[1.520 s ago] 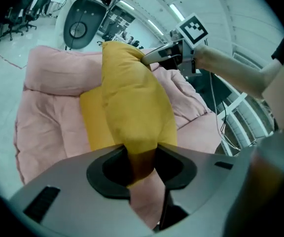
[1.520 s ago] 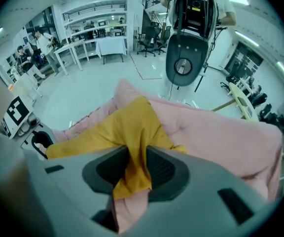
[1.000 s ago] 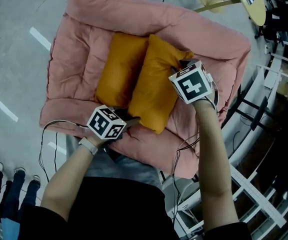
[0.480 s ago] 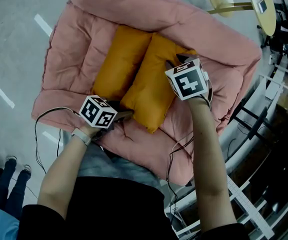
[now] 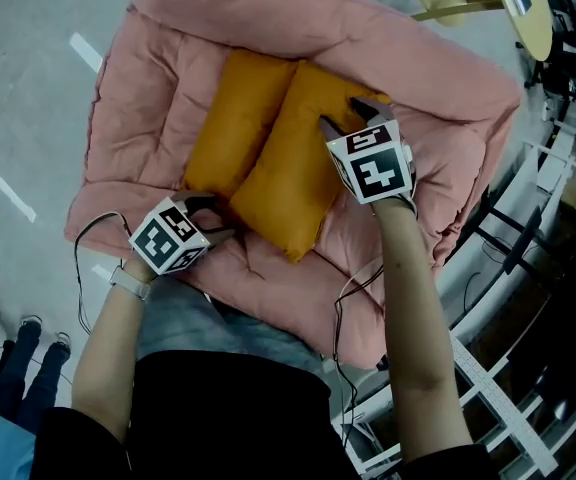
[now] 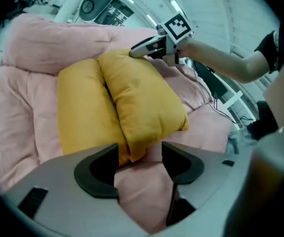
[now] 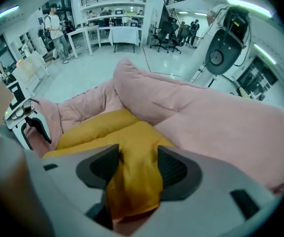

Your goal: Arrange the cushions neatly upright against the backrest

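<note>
The gripped cushion [image 5: 293,168], mustard yellow, lies flat on the pink quilted lounger [image 5: 148,98], not yet upright. Its long axis runs from the left gripper [image 5: 216,218] to the right gripper [image 5: 346,113]. A second cushion [image 5: 233,118] lies alongside, touching it along one long edge.

The right gripper points steeply down on the cushion's far corner. Its jaws have just been opening, but the bunched fabric fills the gap and touches both pads, so the hold looks slackened, not dropped.

The left gripper's jaws have also just been opening. They stand spread with nothing between them, and the cushion's near corner sits just ahead.

The backrest bolster [image 7: 181,107] rises directly beyond the right gripper's jaws. That hand is nearer the end to be raised; the left is nearer the end to be pushed in.
</note>
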